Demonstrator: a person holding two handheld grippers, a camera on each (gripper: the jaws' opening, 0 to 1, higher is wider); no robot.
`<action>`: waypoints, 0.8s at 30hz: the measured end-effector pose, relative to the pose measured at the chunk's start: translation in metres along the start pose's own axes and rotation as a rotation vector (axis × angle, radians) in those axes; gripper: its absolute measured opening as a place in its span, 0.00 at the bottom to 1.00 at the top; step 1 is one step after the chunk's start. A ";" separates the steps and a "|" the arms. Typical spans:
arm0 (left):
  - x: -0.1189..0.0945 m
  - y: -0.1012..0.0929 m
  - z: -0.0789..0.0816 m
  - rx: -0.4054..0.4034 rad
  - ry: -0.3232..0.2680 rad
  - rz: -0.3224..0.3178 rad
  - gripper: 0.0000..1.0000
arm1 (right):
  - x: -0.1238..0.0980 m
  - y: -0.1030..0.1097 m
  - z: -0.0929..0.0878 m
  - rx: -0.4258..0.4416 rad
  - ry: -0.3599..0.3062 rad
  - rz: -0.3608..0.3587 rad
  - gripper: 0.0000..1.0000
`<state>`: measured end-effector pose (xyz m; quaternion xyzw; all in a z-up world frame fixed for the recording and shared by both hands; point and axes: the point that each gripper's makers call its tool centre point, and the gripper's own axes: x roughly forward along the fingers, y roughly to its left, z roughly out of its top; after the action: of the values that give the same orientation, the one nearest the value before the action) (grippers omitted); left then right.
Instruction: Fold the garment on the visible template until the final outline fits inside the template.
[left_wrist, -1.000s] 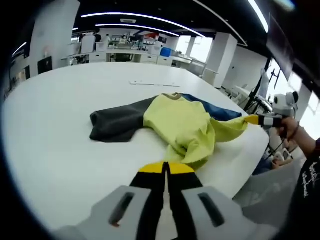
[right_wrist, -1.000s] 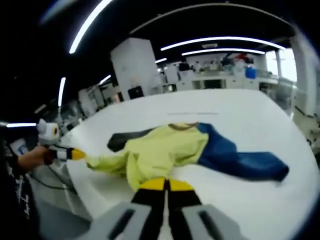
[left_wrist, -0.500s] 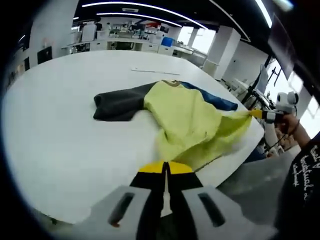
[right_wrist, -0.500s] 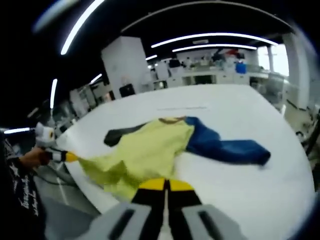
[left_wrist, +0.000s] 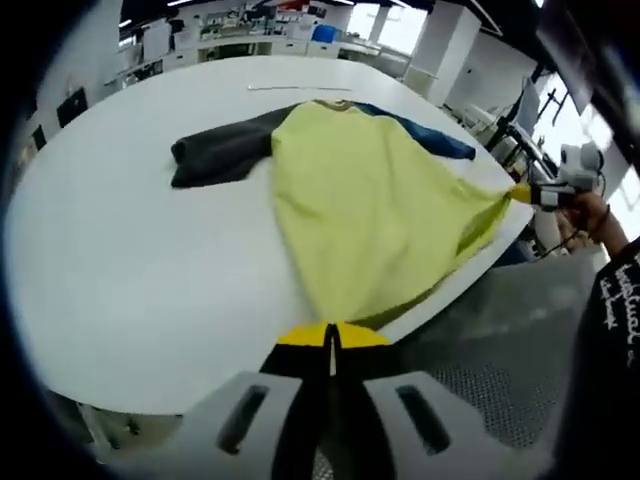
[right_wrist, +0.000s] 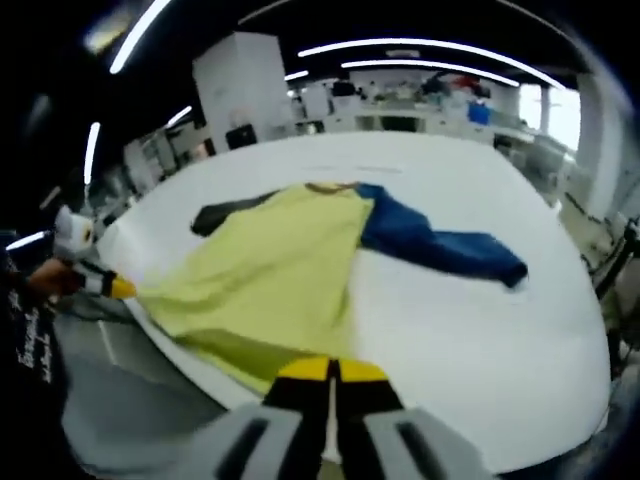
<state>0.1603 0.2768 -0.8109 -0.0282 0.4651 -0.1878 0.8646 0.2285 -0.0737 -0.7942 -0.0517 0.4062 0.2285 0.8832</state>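
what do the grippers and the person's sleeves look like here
Both the left gripper and the right gripper have two black jaws capped with yellow tips, rising from a light grey body with dark oval slots. Seen from the side, the right gripper carries a white box on top. The person wears a black sleeve with white lettering.

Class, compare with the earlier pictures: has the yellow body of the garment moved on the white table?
Yes. The yellow body has been drawn out flat toward the near table edge, its hem now past the edge, while the dark sleeve stays put.
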 end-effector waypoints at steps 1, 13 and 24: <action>0.001 0.002 -0.002 -0.002 0.002 0.006 0.00 | 0.002 -0.003 -0.006 -0.010 0.017 -0.017 0.00; 0.008 0.000 -0.018 -0.023 0.054 0.008 0.00 | 0.015 -0.009 -0.049 0.046 0.084 -0.029 0.00; 0.009 0.000 -0.019 -0.043 0.060 0.015 0.00 | 0.014 -0.007 -0.052 0.087 0.093 -0.021 0.00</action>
<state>0.1498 0.2759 -0.8289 -0.0376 0.4951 -0.1724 0.8507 0.2036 -0.0895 -0.8403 -0.0279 0.4560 0.1988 0.8670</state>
